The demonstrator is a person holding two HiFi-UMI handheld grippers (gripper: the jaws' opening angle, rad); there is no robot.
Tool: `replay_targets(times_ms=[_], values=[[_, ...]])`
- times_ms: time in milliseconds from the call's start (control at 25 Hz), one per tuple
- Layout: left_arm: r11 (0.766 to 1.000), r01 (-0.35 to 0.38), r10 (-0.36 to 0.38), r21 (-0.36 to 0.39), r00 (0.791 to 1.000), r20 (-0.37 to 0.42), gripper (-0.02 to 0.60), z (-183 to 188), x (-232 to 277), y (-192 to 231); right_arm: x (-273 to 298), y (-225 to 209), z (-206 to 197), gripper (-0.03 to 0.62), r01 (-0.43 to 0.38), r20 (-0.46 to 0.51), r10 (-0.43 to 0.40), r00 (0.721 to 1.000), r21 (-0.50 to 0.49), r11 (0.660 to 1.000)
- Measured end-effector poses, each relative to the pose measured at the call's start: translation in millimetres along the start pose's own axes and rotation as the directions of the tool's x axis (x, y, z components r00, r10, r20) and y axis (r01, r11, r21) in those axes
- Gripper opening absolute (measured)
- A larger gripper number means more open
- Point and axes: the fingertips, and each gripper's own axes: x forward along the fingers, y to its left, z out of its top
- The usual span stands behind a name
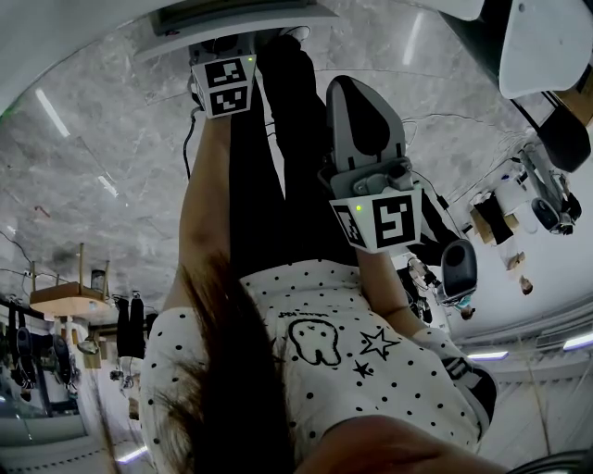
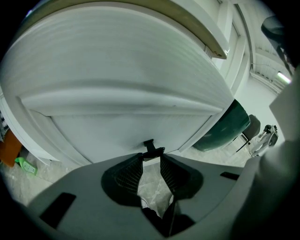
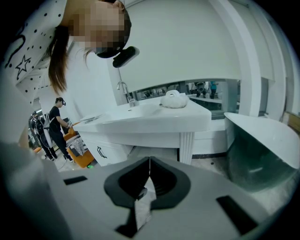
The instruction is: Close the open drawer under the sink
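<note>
A white drawer front (image 2: 122, 93) fills the left gripper view, seen from close by. Its small black handle (image 2: 151, 146) sits between the tips of my left gripper (image 2: 151, 153), whose jaws are shut on it. In the head view the left gripper's marker cube (image 1: 225, 85) is up against a white edge (image 1: 241, 14) at the top. My right gripper (image 3: 149, 161) is shut with nothing between its jaws and hangs in the air away from the cabinet. It also shows in the head view as the right gripper (image 1: 357, 102), in front of the person's legs.
The right gripper view takes in a white vanity (image 3: 154, 122) with a faucet (image 3: 123, 89), a white bundle (image 3: 173, 99) on its top and a handled drawer (image 3: 101, 152). A white tub (image 3: 262, 150) stands to the right. A person in black (image 3: 56, 122) stands at far left.
</note>
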Motion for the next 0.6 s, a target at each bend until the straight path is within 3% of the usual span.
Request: replay_targets(times_ms=[600], values=[[1.0,-0.02,0.02,-0.007,0.999,0.031,0.118,24,13,7,1,-4,-1,0.015,-0.005,-0.003,0.005,1.0,0.004,1.0]])
